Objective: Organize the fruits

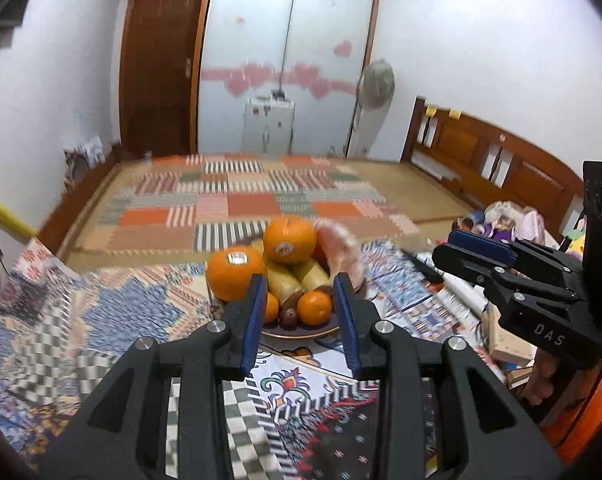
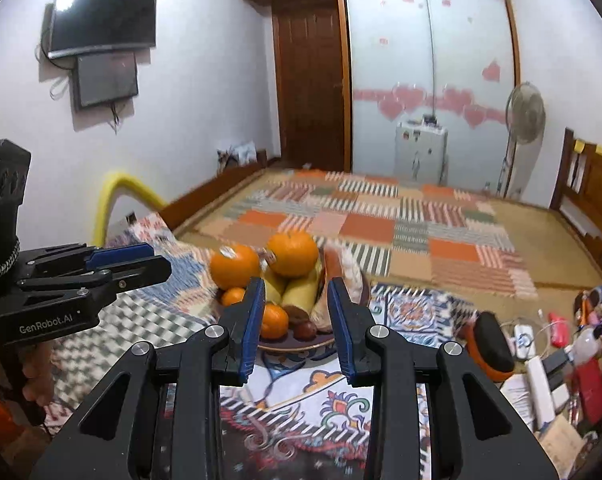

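Observation:
A dark plate (image 1: 301, 334) (image 2: 297, 346) piled with fruit stands on the patterned cloth ahead of both grippers. On it lie two large oranges (image 1: 235, 276) (image 1: 289, 240), bananas (image 1: 285, 284), small tangerines (image 1: 315, 307), a dark little fruit (image 1: 289, 317) and a pinkish peeled piece (image 1: 341, 248). My left gripper (image 1: 300, 280) hangs short of the plate, open, nothing between its blue pads. My right gripper (image 2: 295, 280) is likewise open and empty, short of the same plate. Each gripper shows from the side in the other's view: the right gripper (image 1: 477, 248) and the left gripper (image 2: 141, 256).
Clutter of small items (image 2: 541, 360) and a black-and-orange object (image 2: 491, 344) crowd the table's right side. Behind the table lies a bed with a patchwork blanket (image 2: 381, 220). A yellow padded rail (image 2: 113, 192) is at the left, a standing fan (image 2: 525, 112) at the back right.

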`<state>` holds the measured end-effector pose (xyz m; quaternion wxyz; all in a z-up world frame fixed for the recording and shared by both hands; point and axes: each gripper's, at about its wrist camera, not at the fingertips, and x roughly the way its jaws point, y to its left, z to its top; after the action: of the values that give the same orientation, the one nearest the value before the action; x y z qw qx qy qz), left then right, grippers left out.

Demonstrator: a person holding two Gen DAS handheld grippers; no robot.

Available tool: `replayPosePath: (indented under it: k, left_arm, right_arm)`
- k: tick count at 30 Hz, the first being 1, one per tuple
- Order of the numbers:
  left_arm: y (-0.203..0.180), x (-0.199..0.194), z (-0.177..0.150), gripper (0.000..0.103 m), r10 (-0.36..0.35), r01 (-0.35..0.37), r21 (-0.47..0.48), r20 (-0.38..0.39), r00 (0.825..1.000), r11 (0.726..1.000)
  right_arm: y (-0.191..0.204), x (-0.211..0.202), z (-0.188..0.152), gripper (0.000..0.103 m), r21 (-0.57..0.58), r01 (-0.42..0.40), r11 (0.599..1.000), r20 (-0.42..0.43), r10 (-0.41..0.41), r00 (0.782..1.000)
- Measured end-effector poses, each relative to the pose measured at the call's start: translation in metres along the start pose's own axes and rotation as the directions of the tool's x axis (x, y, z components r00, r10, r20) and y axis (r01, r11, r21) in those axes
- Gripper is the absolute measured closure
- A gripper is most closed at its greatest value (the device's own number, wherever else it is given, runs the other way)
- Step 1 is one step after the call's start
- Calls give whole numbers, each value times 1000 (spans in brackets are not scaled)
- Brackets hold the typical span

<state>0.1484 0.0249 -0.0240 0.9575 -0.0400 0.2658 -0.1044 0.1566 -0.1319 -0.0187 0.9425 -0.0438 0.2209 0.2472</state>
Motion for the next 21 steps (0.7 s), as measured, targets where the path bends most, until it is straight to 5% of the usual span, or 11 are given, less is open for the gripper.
replayPosePath:
  k: [9, 16, 21]
  left_arm:
    - [-31, -116, 2, 68, 48, -58, 35, 221, 974, 998]
    - [-46, -173, -14, 45, 82, -104, 50, 328, 941, 993]
    - [-53, -196, -19, 22, 88, -116, 54, 368, 926, 992]
  right_arm:
    - [38, -96, 12, 67, -18, 31, 999, 201, -26, 979]
    - [57, -133, 7, 56, -2, 38, 999, 295, -36, 955]
    - [63, -139, 4, 37, -3, 70, 998, 327, -65, 943]
